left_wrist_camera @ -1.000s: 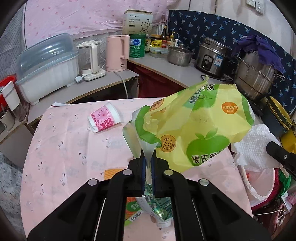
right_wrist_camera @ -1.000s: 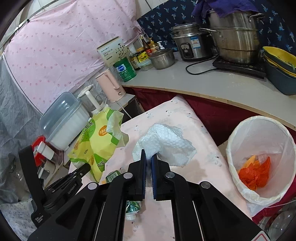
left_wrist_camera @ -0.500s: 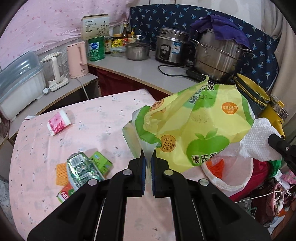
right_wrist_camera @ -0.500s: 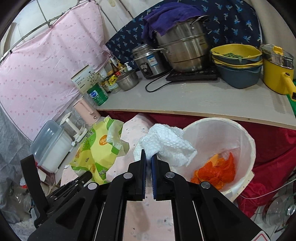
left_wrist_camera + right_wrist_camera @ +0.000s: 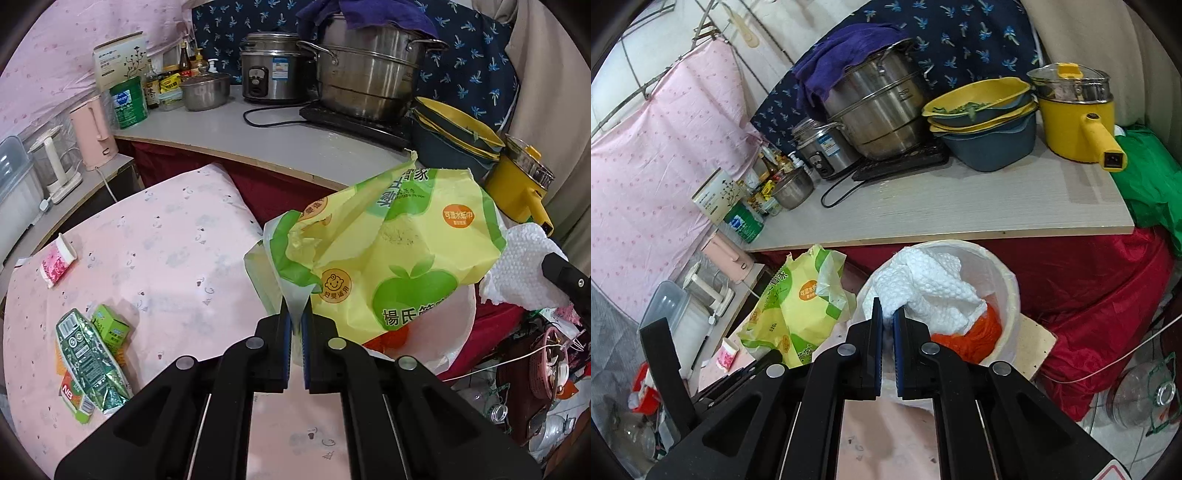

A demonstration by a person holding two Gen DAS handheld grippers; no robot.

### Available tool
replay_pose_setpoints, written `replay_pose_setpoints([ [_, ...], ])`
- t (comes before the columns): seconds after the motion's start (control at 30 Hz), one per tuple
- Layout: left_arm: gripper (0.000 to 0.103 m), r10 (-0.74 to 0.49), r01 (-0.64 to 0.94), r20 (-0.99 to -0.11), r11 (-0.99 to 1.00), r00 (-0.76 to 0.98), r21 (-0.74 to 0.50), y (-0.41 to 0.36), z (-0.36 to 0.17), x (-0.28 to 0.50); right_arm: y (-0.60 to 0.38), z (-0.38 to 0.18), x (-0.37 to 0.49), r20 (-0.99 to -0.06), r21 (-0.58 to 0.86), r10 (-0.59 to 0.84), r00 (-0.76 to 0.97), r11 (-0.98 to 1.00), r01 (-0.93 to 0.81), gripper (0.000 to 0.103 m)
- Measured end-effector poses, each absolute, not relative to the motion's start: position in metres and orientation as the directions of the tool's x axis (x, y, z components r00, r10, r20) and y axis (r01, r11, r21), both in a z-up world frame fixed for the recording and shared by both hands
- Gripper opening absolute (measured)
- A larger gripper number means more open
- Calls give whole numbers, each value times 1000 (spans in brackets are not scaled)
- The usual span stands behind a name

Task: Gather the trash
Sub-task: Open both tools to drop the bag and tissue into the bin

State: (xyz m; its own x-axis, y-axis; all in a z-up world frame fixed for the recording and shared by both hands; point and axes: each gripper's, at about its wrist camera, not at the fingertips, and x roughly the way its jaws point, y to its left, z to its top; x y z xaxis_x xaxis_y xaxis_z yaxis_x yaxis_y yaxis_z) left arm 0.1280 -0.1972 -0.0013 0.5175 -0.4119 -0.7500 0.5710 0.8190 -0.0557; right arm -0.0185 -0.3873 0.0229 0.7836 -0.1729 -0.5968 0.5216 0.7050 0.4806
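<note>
Table on the left carries a cup and cartons. Bin sits off its right edge, rim wide open. Left gripper fingers pinch the wrapper, hanging over the bin's near rim. Right gripper is closer: fingers clamped on the towel right above the opening, so I'd drop that first.

Yellow-green wrapper with apple print; white dimpled paper towel; orange bag in white bin; pink dotted tablecloth.
</note>
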Motion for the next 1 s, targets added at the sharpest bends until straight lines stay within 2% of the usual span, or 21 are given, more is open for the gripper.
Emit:
replay_pose_setpoints([
  [0.4,5,-413,615,-787,787,459,-54,-245,-23,123,-417,11,-39,-598,501,-215,772,652,570,6],
  [0.53,9,-405,605,-800,793,443,-67,-255,-30,127,-427,13,-46,-587,509,-236,775,636,579,6],
  [0.63,17,-415,597,-800,797,433,-90,-257,-33,130,-430,13,-44,-589,505,-235,773,640,579,6],
  [0.67,23,-416,597,-797,797,437,-89,-258,-33,129,-429,12,-43,-590,505,-231,774,643,576,6],
  [0.73,44,-415,595,-790,800,450,-81,-258,-32,128,-428,11,-38,-593,504,-218,775,650,569,6],
  [0.8,57,-414,591,-783,803,464,-74,-256,-32,127,-424,8,-30,-598,502,-202,775,660,559,6],
  [1.0,59,-412,578,-779,812,473,-79,-243,-30,131,-411,-1,-1,-618,494,-145,773,692,526,6],
])
